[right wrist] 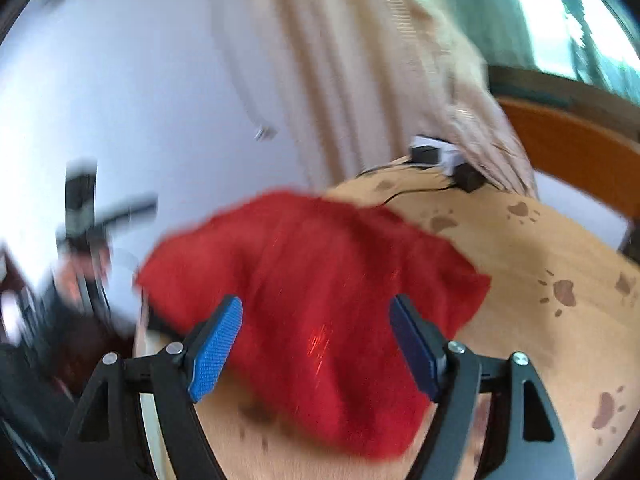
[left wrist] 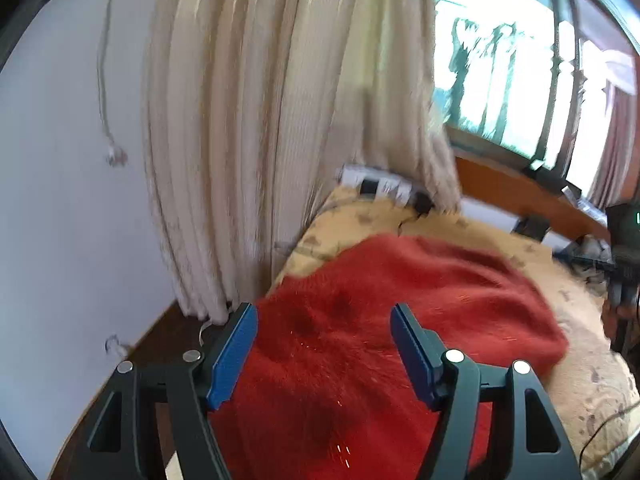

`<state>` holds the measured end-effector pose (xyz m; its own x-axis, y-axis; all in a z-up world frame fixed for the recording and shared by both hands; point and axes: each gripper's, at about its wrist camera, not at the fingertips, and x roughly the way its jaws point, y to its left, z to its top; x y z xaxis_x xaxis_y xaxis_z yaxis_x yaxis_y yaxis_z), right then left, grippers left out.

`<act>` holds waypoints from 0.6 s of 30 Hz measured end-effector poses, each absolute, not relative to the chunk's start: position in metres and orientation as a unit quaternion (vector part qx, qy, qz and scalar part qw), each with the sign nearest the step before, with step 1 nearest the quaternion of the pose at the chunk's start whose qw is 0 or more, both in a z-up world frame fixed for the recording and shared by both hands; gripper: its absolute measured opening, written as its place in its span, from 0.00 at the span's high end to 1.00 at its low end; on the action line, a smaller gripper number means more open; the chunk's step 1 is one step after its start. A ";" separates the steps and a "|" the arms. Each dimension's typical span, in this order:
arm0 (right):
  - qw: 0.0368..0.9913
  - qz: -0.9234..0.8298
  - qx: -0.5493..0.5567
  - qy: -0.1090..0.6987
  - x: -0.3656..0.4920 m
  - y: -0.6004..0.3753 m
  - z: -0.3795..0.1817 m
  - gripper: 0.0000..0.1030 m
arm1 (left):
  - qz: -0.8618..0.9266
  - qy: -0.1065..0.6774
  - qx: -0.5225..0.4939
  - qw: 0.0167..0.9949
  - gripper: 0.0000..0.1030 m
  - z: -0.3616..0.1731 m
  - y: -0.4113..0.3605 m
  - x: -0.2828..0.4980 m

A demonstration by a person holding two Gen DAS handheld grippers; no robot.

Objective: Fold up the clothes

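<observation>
Red fuzzy garment (left wrist: 400, 320) lying bunched on a tan paw-print bedcover (right wrist: 540, 264), close to the bed's corner by the wall. Left gripper (left wrist: 322, 354) poised over it with jaws wide, blue pads clear of the cloth, nothing held. Right gripper (right wrist: 316, 344) likewise wide and empty above the same garment, its view smeared by motion blur. Fold, by the look of the rounded heap, far from finished: no flat panel or straight crease visible. Main risk, as a judgement: a blind pinch into the thick pile catching two layers at once and dragging the whole lump instead of one edge; the fuzz hides hems, so hard to tell which border is which. Second risk at the near-wall side, where the garment's edge overhangs or nearly overhangs the mattress edge, cannot tell which; a tug that way likely to slide it off toward the dark floor (left wrist: 168, 332). Third: black cable (right wrist: 404, 196) running across the cover from the white power strip (right wrist: 436, 152) just behind the garment, easy to snag on a sweep toward the cream curtain (left wrist: 260, 120). Open room mostly on the right-hand side, a broad bare stretch of bedcover toward the wooden bed frame (right wrist: 572, 148); best place for spreading flat.
</observation>
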<state>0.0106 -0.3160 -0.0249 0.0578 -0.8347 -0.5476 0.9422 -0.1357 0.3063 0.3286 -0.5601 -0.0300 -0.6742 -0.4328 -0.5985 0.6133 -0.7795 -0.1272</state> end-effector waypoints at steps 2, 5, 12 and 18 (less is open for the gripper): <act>0.632 -0.687 0.351 0.065 -0.014 -0.343 -0.031 0.24 | -0.886 0.172 0.307 0.302 0.31 -0.045 -0.573 0.320; 0.609 -0.685 0.396 0.053 -0.049 -0.386 -0.048 0.52 | -0.871 0.209 0.321 0.308 0.31 -0.068 -0.582 0.319; 0.599 -0.631 0.486 0.076 -0.068 -0.456 -0.103 0.60 | -0.860 0.254 0.323 0.303 0.26 -0.087 -0.591 0.325; 0.583 -0.684 0.427 0.098 -0.064 -0.448 -0.085 0.94 | -0.846 0.301 0.300 0.321 0.26 -0.076 -0.607 0.321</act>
